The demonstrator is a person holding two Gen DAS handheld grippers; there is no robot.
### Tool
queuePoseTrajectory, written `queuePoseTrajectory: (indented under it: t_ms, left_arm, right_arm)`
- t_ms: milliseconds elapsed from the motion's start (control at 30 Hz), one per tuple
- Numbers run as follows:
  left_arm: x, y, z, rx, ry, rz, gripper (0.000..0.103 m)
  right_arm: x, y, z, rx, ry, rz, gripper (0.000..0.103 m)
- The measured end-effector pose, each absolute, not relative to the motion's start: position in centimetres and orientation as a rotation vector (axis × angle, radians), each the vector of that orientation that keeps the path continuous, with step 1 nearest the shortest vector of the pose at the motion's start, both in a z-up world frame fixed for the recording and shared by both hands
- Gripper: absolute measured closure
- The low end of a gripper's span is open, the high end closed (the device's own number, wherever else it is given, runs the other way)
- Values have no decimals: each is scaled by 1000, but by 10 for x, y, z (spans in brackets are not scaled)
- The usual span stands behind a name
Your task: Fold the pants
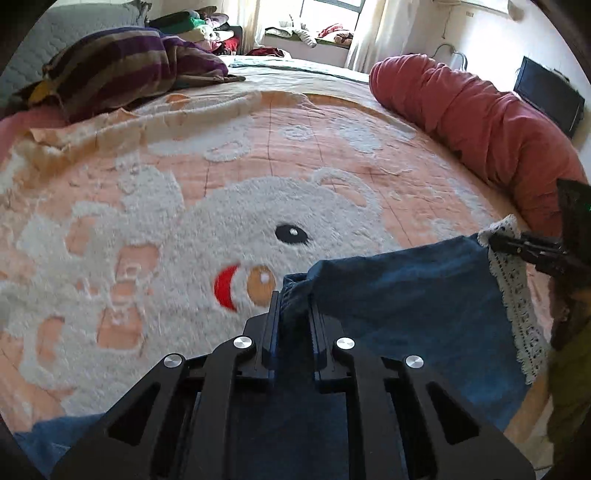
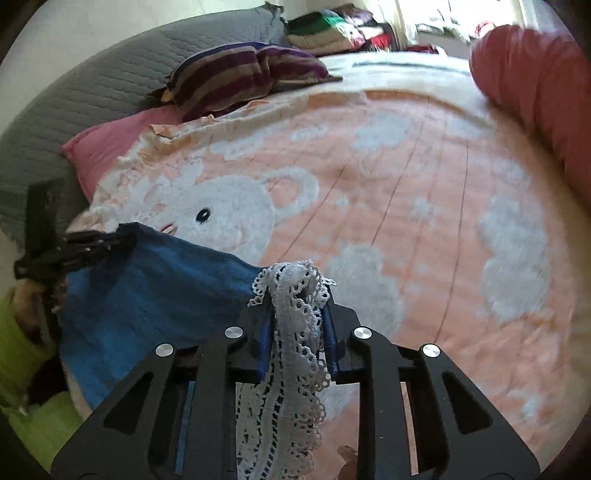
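The pants [image 1: 406,291] are blue denim with a white lace trim [image 1: 517,306]. Both grippers hold them stretched above the bed. My left gripper [image 1: 294,299] is shut on a bunched blue edge of the pants. My right gripper [image 2: 297,291] is shut on the lace-trimmed edge [image 2: 295,332]. The blue cloth [image 2: 147,288] spans between the two grippers. In the left wrist view the right gripper [image 1: 495,242] shows at the right edge. In the right wrist view the left gripper [image 2: 122,236] shows at the left.
A peach blanket with a white bear pattern [image 1: 258,206] covers the bed. A red rolled quilt [image 1: 480,122] lies along the right. A striped purple pillow [image 1: 122,70] and grey quilted headboard [image 2: 92,85] are at the far left. Piled clothes [image 2: 332,29] sit behind.
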State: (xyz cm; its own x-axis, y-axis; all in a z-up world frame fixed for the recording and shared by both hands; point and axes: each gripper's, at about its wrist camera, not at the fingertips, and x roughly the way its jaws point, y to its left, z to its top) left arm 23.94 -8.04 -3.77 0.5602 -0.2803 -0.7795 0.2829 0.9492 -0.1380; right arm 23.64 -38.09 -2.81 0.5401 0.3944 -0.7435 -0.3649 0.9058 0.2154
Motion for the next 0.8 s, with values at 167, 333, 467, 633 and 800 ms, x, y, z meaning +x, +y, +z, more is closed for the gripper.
queuePoseTrajectory:
  t_ms: [167,333,467,633,800]
  left_arm:
    - [255,-84,-67,25,972,-299,91]
    - [256,-69,-79,-55,972,-315,81]
    - [243,-55,-66,-103,952,-302,68]
    - [194,-29,-43,-142,885,-290,63]
    - [137,-12,-39,-145,873,-282,63]
  right_arm:
    - [263,-369,-59,-59,983,398,87]
    - [268,-370,-75,-51,1019,361,76]
    - [243,-393,-47,51,973,339,58]
    - [188,-415,-28,149,936,360,49]
    - [137,-430,-41,235,992,375,49]
